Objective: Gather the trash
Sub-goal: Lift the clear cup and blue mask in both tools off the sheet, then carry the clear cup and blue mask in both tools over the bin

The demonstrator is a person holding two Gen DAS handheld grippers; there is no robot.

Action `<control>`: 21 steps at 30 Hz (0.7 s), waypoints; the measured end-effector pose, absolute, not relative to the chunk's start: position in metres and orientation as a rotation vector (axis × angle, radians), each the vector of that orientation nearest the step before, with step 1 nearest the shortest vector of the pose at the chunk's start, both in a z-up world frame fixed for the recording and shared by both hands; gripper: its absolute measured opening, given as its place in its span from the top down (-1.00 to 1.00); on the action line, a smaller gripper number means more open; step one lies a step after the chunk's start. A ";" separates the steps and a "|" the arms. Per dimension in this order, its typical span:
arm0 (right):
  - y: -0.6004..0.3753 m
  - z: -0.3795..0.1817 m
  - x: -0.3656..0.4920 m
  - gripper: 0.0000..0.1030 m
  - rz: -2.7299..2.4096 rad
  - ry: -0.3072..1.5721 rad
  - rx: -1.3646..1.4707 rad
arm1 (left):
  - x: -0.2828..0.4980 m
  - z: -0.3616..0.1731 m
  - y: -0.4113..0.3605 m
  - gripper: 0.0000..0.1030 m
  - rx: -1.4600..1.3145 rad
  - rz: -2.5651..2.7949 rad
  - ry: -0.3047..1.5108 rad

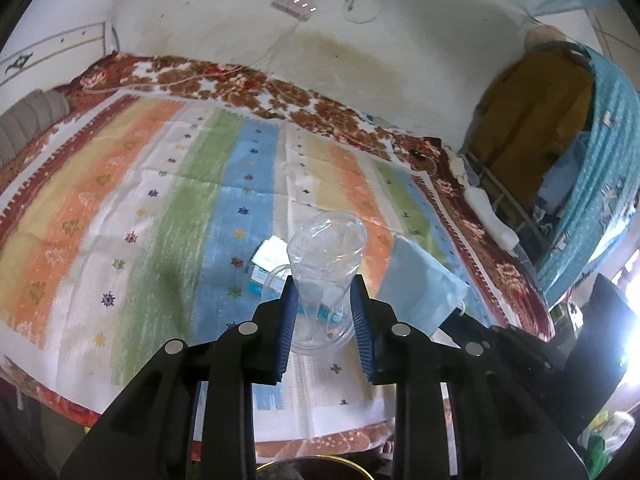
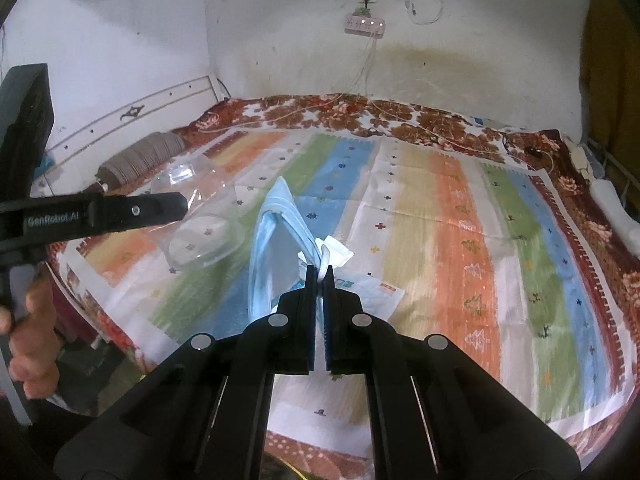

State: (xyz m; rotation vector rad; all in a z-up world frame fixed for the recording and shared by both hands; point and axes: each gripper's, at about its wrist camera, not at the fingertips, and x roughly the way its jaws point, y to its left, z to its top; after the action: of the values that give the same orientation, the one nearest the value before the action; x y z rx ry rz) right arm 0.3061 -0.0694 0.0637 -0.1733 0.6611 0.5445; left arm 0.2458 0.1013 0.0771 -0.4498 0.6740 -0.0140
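My left gripper (image 1: 323, 292) is shut on a clear plastic cup (image 1: 326, 256) and holds it above the striped bedsheet; the cup also shows in the right wrist view (image 2: 200, 216), squeezed at its middle. My right gripper (image 2: 319, 276) is shut on a light blue face mask (image 2: 272, 248) by its white ear loop, lifted off the bed. The mask shows at the right of the cup in the left wrist view (image 1: 420, 284). A white and blue paper packet (image 1: 266, 260) lies on the sheet under the cup, and shows below the mask in the right wrist view (image 2: 372, 292).
The bed carries a striped sheet (image 2: 460, 220) over a brown floral blanket (image 2: 340, 114). A grey pillow (image 2: 140, 156) lies at the head. A round bin rim (image 1: 316, 466) shows below the left gripper. A power strip (image 2: 365, 24) with cables hangs on the wall.
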 end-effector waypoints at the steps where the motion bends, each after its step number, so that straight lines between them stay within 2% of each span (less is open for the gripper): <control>1: -0.071 0.065 0.303 0.96 0.545 0.660 -0.166 | 0.243 0.078 0.101 0.51 -0.458 -0.025 0.671; 21: -0.104 0.068 0.228 0.96 0.571 0.670 -0.113 | 0.165 0.089 0.071 0.51 -0.456 -0.112 0.612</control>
State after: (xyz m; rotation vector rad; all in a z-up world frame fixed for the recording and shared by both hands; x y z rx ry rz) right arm 0.2277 -0.1045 0.0685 -0.1125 0.6699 0.5711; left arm 0.1654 0.0713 0.0892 -0.4563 0.6116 -0.1119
